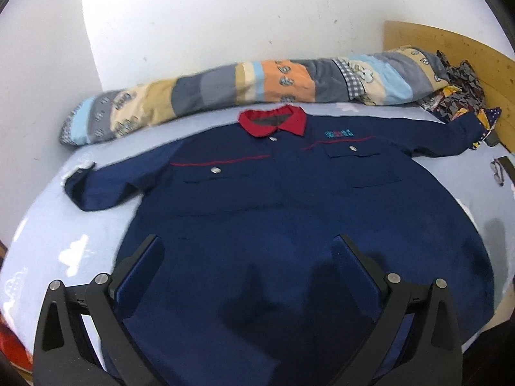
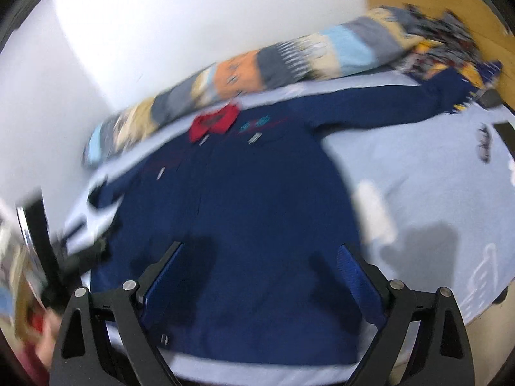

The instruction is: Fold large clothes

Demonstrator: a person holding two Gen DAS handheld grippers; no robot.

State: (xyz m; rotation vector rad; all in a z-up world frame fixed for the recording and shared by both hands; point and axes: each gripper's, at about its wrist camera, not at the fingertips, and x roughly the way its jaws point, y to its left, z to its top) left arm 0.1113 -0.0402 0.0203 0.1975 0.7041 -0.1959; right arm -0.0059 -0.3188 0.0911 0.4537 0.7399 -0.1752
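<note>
A large navy work shirt (image 1: 273, 199) with a red collar (image 1: 273, 122) lies flat, front up, on a light blue bed sheet (image 1: 64, 234), sleeves spread to both sides. My left gripper (image 1: 248, 247) is open and empty above the shirt's lower part. In the blurred right wrist view the same shirt (image 2: 244, 199) fills the middle, and my right gripper (image 2: 260, 254) is open and empty above its lower hem. The left gripper (image 2: 74, 251) shows at the left edge of that view.
A rolled patchwork quilt (image 1: 257, 87) lies along the white wall behind the collar. Patterned cloth (image 1: 460, 93) is heaped by the wooden headboard (image 1: 466, 54) at the right. A pair of glasses (image 1: 499, 170) lies on the sheet at the right.
</note>
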